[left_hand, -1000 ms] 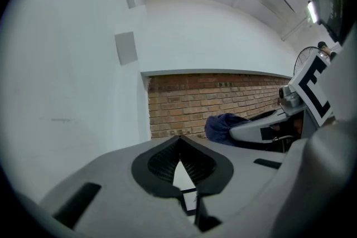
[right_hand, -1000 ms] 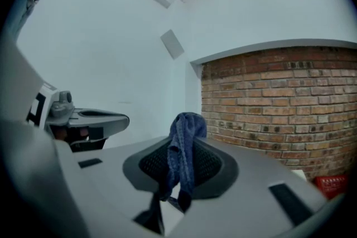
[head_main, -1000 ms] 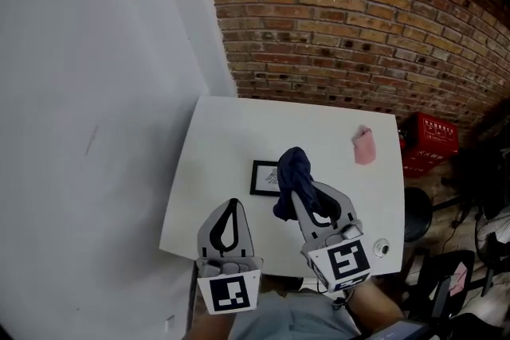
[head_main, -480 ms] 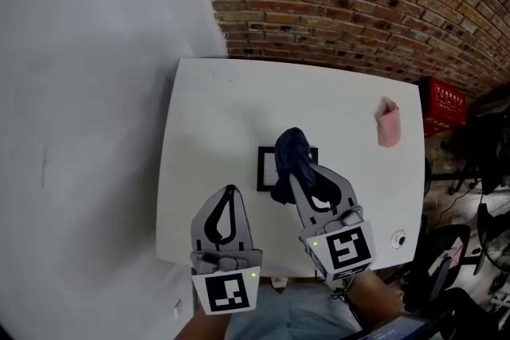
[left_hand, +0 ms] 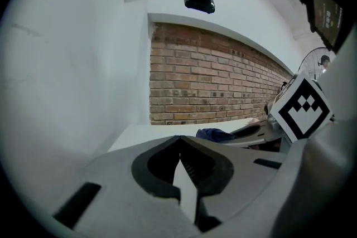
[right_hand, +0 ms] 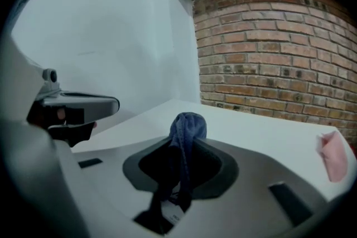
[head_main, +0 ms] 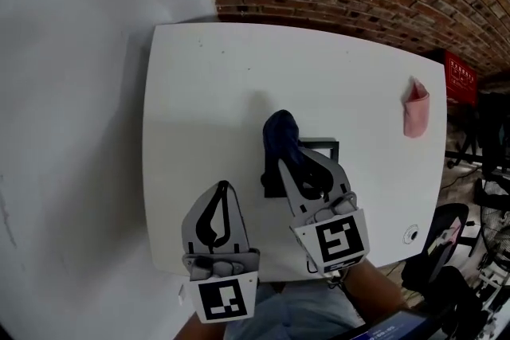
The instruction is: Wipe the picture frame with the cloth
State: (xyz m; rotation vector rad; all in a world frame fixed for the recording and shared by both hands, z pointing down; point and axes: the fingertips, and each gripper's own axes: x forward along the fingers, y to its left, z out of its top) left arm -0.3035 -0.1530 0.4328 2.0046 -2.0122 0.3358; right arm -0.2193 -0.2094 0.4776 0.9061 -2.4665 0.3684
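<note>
Right claw (head_main: 284, 158), gripping the cloth (head_main: 279, 131), has moved over the picture frame (head_main: 325, 146), now directly beneath; left claw (head_main: 222, 187), closed and empty, stays near-left.

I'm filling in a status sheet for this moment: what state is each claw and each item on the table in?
Left claw: shut, empty.
Right claw: shut on the cloth.
Cloth: bunched, hanging from the right claw over the frame.
Picture frame: lying flat on the table, partly hidden by the cloth and claw.
Pink item: lying untouched near the table's right edge.
</note>
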